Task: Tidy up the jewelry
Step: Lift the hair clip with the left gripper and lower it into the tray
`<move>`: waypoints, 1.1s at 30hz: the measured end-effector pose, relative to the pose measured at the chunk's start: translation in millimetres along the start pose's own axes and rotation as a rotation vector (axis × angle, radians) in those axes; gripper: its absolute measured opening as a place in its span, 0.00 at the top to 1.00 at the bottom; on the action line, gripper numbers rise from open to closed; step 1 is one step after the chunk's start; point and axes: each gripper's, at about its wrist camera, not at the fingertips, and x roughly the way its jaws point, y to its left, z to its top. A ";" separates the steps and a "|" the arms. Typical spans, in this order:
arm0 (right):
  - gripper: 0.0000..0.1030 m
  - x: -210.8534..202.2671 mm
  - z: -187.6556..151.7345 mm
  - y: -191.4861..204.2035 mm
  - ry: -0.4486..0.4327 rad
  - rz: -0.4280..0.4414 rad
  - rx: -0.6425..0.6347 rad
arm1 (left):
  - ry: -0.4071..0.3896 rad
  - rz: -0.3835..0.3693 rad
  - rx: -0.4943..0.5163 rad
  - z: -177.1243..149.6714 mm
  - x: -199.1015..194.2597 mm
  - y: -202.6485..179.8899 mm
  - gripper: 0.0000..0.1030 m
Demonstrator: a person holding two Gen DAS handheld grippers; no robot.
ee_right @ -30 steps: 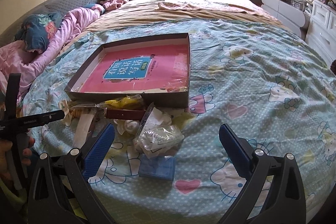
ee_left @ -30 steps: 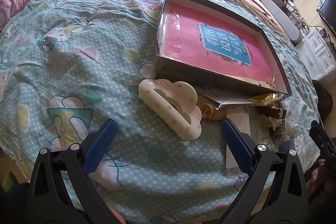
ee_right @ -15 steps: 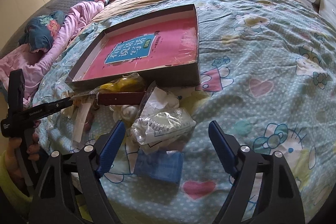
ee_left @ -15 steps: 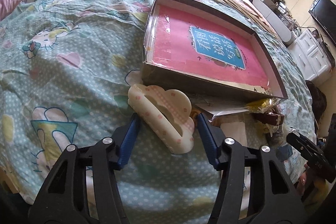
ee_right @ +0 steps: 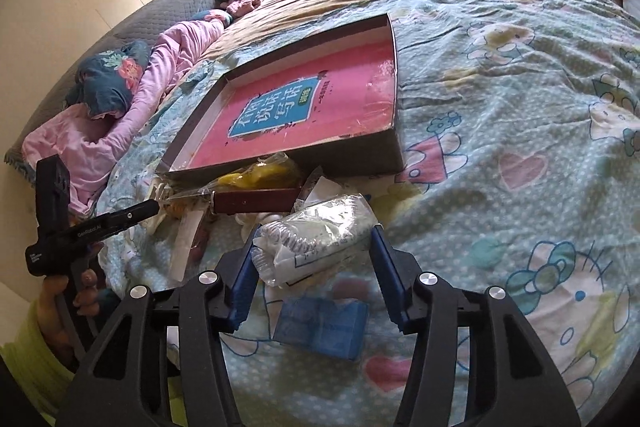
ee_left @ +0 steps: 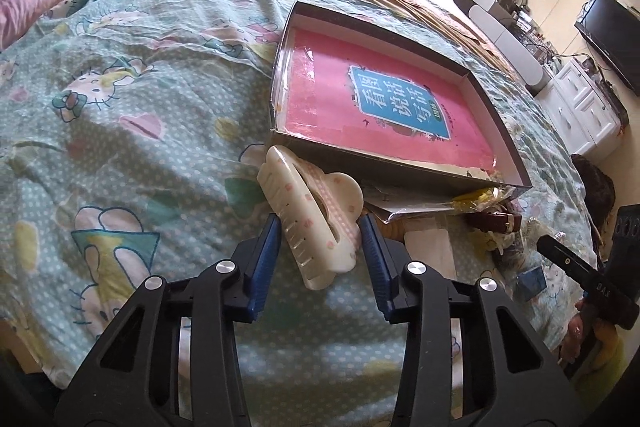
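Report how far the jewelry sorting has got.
Done: nothing; the box holds only its pink liner. In hand: left gripper closed around the cream hair claw; right gripper straddles a clear bag, contact unclear. Left: brown strap, blue packet and the pile.

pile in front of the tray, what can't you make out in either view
- Left wrist view: the hair claw and left gripper hide the pile's near end.
- Right wrist view: the plastic bag between the right gripper fingers is crumpled and glary; contents unreadable.
- Both views: items under the tray wall are hidden.
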 end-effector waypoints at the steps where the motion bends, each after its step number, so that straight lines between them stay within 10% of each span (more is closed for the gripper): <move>1: 0.50 -2.9 1.6 0.9 -0.011 -0.006 -0.009 | -0.008 -0.002 0.000 -0.4 -3.7 0.5 0.68; 33: 0.50 -6.6 57.6 50.9 -0.167 -0.002 -0.161 | -0.199 -0.044 0.032 53.6 -50.7 -26.2 0.70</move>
